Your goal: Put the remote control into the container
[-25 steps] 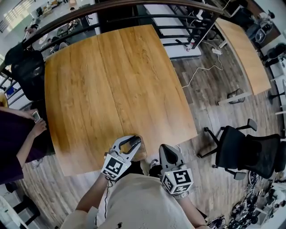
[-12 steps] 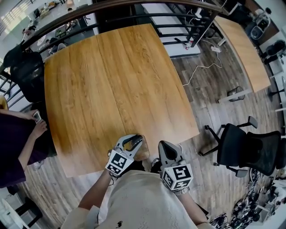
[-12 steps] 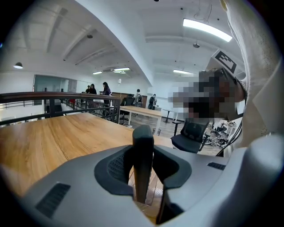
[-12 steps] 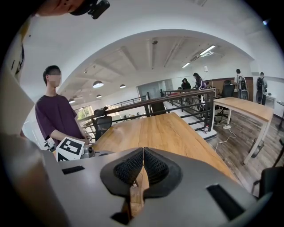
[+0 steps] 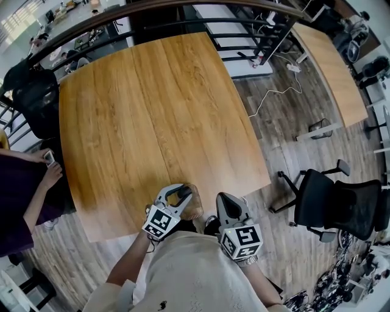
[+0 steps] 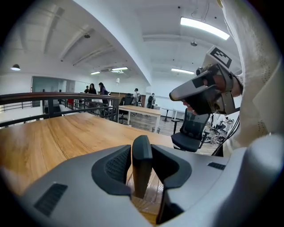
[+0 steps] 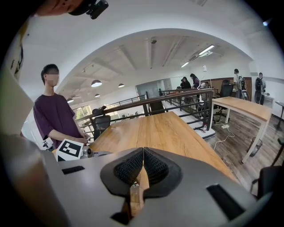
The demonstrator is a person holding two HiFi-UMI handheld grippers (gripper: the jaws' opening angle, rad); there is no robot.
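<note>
At the table's near edge, my left gripper is shut on the remote control, a dark slim bar. In the left gripper view the remote control stands upright between the jaws of the left gripper. Its lower end reaches down into a clear plastic container. That container shows only faintly in the head view, just right of the jaws. My right gripper hangs beside it over the table edge. The right gripper is shut with nothing between its pads.
The wooden table stretches away from me, with a black railing behind it. A person in a purple top stands at the left edge holding a phone. An office chair and a second table stand to the right.
No clear change; both grippers stay at the table's near edge, and the left one keeps hold of the remote.
</note>
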